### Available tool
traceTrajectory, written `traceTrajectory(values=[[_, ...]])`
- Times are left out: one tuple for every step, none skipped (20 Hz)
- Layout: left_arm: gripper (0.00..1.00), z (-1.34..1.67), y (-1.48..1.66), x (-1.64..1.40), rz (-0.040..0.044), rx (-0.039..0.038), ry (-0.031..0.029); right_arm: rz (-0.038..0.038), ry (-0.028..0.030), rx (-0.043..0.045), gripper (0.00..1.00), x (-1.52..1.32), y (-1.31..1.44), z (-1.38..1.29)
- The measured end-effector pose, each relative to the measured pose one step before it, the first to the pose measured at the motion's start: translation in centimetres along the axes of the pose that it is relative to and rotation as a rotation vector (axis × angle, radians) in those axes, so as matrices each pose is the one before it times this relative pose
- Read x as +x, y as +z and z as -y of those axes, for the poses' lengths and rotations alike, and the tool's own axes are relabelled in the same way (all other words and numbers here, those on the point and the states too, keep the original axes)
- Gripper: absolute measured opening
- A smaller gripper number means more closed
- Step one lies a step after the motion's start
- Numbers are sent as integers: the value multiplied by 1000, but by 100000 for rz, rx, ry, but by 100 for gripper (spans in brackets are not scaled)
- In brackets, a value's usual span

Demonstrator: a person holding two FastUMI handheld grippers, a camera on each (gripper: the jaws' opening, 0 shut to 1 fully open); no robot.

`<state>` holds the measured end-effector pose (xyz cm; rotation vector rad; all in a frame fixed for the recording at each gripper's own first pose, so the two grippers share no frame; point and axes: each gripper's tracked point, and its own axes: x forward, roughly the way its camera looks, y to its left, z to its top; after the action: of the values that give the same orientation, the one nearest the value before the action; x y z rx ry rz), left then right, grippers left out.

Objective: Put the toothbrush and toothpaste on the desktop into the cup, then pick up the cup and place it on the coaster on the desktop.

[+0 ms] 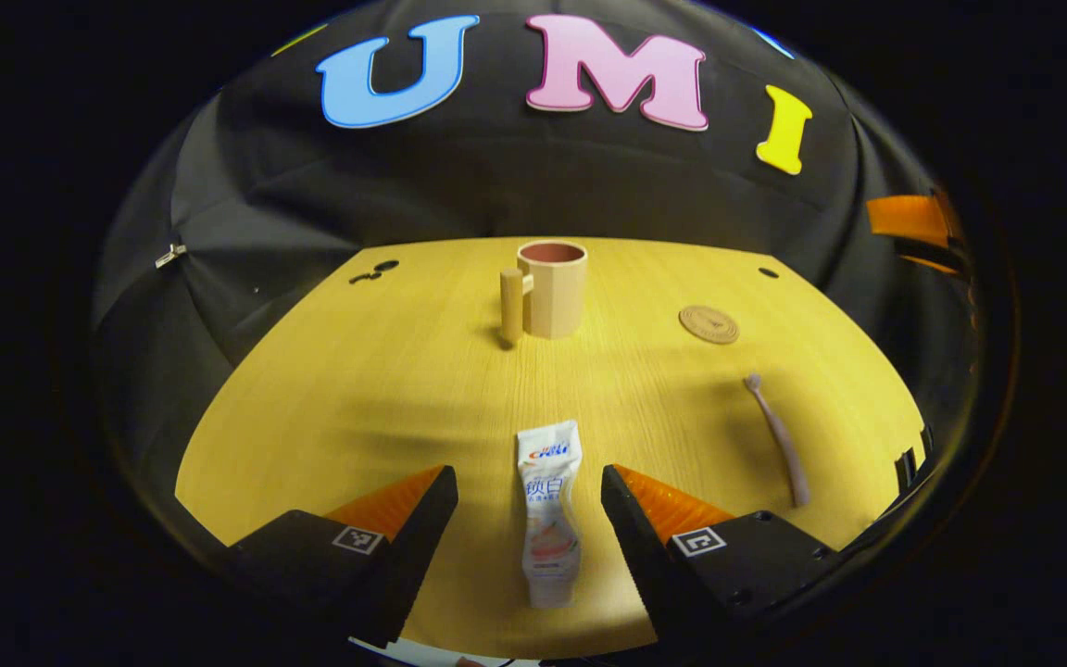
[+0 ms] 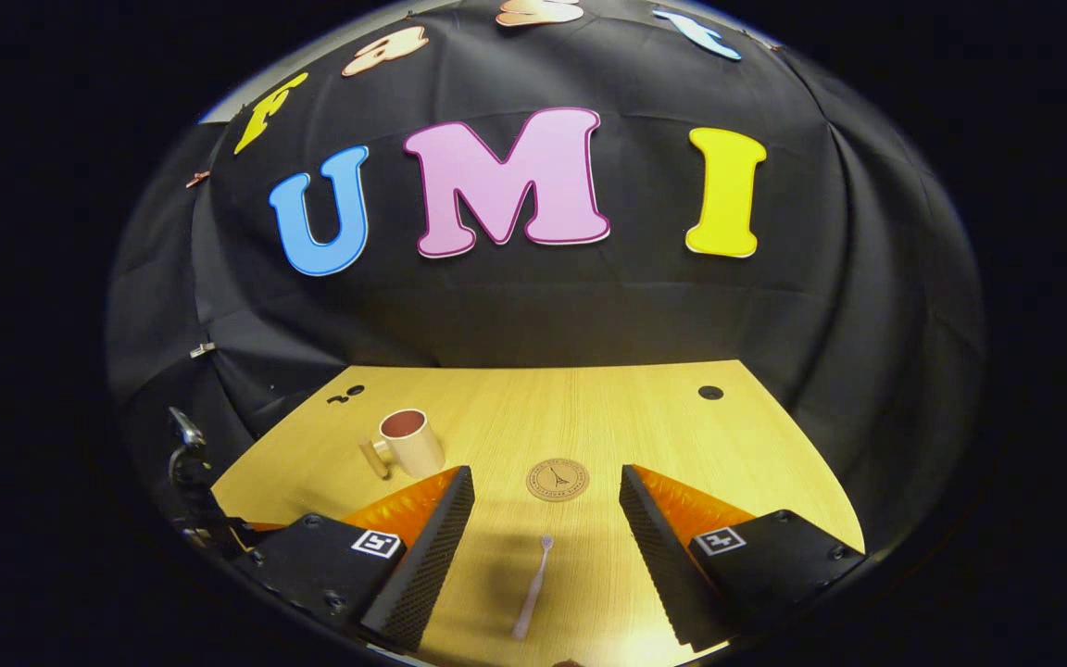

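- The toothpaste lies flat on the worktop in the lower middle of the left gripper view. Its long axis runs up and down the frame, the flat crimped end toward the cup and the other end toward the bottom edge.
- The left gripper is spread wide, one finger on each side of the tube, neither finger touching it.
- The toothbrush lies at the right of that view, slanted, its head toward the upper left and its handle toward the lower right.
- In the right gripper view the toothbrush sits low in the middle, nearly upright in the frame, head up toward the coaster.
- The right gripper is wide open and holds nothing; the brush lies between its fingers, apart from both.
- The cup stands upright above centre in the left gripper view, handle to its left; nothing shows inside it.
- The coaster lies bare, right of the cup and well apart from it.
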<state>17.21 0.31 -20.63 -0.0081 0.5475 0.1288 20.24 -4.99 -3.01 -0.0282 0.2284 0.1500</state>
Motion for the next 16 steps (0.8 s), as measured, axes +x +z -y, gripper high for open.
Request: traceTrajectory(values=[[97,131,-800,632,-1767,351,-44,-690,410,-151,97,195,-102,118],[97,263,-639,486,-1664,493,-589,-422,441,-84,98,59,-59,152],[97,201,-618,535,-1696,745,-280,-136,273,-124,98,108,-18,86],[97,183,-498,571,-1911,851,-56,-427,-23,-184,98,159,-167,261],[97,134,-596,439,-1632,760,76,-566,-210,-132,98,80,-196,231],[97,101,-137,427,-1033,230,15,-345,-90,432,97,99,-143,269],[98,315,375,334,1337,-341,-674,-579,-86,549,98,5,-193,242],[98,172,244,292,-17,-138,-329,-604,-188,480,97,61,-320,370],[95,198,-9,184,-602,-370,-924,-702,-102,403,97,53,-324,283],[94,290,215,55,-362,-1134,-473,-688,2,370,97,41,-322,105],[88,-78,14,267,-958,-759,542,-542,55,432,97,19,-298,187],[84,64,173,167,72,-221,73,-559,-10,488,97,44,-308,183],[81,138,-170,104,-1008,179,51,-659,-21,553,97,153,-333,130],[77,12,97,-78,-372,29,215,-663,-136,718,98,242,-245,204],[72,91,-42,-141,-367,64,94,-596,77,744,98,177,-127,82],[58,27,108,-152,-366,145,561,-604,-27,587,98,202,-243,-8]])
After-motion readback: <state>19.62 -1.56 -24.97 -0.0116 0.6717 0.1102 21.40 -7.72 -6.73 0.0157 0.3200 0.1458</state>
